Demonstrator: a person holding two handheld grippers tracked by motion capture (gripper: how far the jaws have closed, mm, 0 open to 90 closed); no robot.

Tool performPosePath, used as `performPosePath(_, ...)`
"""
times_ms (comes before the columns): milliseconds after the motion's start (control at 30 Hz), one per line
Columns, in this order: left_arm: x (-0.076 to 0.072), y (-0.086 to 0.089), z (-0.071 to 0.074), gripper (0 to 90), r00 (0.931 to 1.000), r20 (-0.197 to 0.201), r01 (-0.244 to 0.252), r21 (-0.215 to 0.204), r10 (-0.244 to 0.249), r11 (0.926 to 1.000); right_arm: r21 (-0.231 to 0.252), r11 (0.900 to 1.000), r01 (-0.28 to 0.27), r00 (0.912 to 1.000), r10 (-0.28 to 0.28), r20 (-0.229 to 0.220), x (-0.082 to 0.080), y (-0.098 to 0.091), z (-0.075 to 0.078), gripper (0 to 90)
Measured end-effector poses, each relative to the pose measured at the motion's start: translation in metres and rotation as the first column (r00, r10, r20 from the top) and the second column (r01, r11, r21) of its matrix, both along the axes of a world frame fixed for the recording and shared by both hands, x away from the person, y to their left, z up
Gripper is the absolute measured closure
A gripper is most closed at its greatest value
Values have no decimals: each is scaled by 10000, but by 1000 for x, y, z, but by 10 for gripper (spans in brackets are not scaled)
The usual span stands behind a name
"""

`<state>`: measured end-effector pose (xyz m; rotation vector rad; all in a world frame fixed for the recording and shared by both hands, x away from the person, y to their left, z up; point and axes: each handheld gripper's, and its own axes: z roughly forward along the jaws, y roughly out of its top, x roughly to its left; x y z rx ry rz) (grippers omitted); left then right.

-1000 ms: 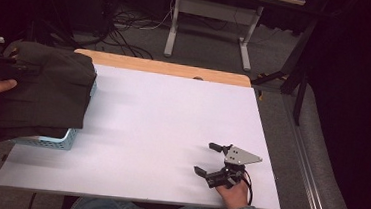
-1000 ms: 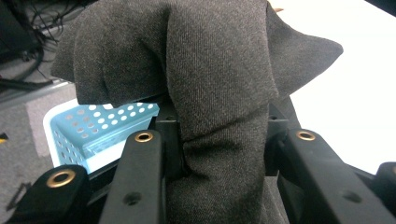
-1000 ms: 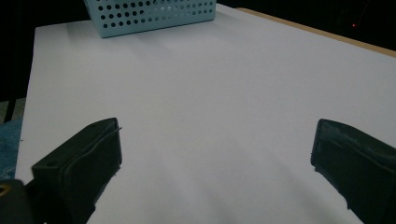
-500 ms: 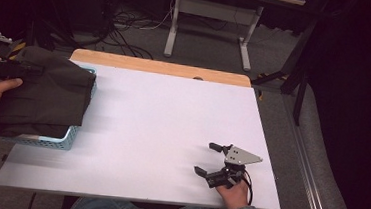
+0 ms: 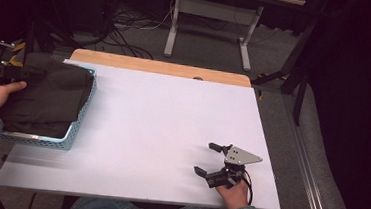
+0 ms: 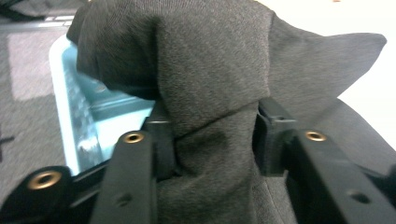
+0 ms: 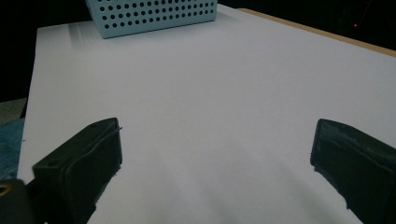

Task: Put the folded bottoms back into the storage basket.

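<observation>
A person lowers a dark cloth (image 5: pixel 48 96) into a blue basket (image 5: pixel 83 114) at the table's left edge, the left gripper (image 6: pixel 212 140) working from the basket's outer side. To finish the step well, the jaws should part fully and draw straight back, so no fold trails out over the rim. The jaws have just been opening: they stand about half spread, a thick fold of cloth between them and touching both pads, which hardly pinch it now. Most of the cloth lies in the basket ahead of the jaws. The right gripper (image 5: pixel 213 160) rests spread wide on the bare table (image 5: pixel 172 123), holding nothing.
</observation>
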<state>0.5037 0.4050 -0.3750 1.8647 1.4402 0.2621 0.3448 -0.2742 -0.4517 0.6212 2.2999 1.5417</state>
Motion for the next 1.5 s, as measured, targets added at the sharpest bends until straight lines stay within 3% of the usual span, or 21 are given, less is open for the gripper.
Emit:
performPosePath(33,2,1,-3,466,9998,-131,-164,115,166,9998,3,10000,1,10000,-1,4,0,0,0,24)
performPosePath(67,6,1,-8,392,9975,-418,-552,459,571,9974,1,10000,16,10000,-16,-2,0,0,0,25)
performPosePath(100,6,1,-8,355,9975,-418,-552,459,571,9974,1,10000,16,10000,-16,-2,0,0,0,25)
performPosePath(133,8,0,-10,323,9945,-519,-848,1033,905,9910,0,10000,19,10000,-19,-1,0,0,0,25)
performPosePath(333,7,-3,2,253,9925,-76,-1199,1430,1222,9824,-8,10000,6,10000,-6,8,0,0,0,25)
performPosePath(467,1,-11,11,248,9935,177,-1139,1312,1126,9848,-2,10000,-1,10000,1,13,0,0,0,26)
performPosePath(567,-5,-20,20,328,9957,457,-847,1085,802,9905,-15,10000,-19,10000,19,6,0,0,0,27)
performPosePath(667,-10,-35,28,455,9973,729,-55,647,8,9979,-60,10000,-8,10000,8,3,0,1,0,29)
performPosePath(833,-12,-66,35,653,9899,1013,933,642,-995,9936,-109,9999,8,10000,-9,-17,0,1,0,29)
performPosePath(933,-7,-83,32,765,9857,1006,1305,537,-1354,9900,-117,9999,15,10000,-15,-7,0,1,0,29)
performPosePath(1000,-3,-92,29,889,9855,968,1340,581,-1391,9893,-94,10000,20,10000,-20,1,0,1,0,29)
performPosePath(1200,12,-114,14,899,9909,573,1135,1279,-1216,9853,-61,10000,5,10000,-5,19,0,0,0,30)
performPosePath(1300,15,-116,10,899,9915,477,1145,1220,-1210,9859,-54,10000,-4,10000,4,16,0,0,0,30)
performPosePath(1400,25,-123,0,898,9912,78,1295,1502,-1322,9801,-76,10000,-15,10000,15,23,0,1,0,31)
performPosePath(1500,32,-126,-8,898,9938,-152,1113,1545,-1103,9817,-81,10000,-27,10000,27,14,0,1,0,31)
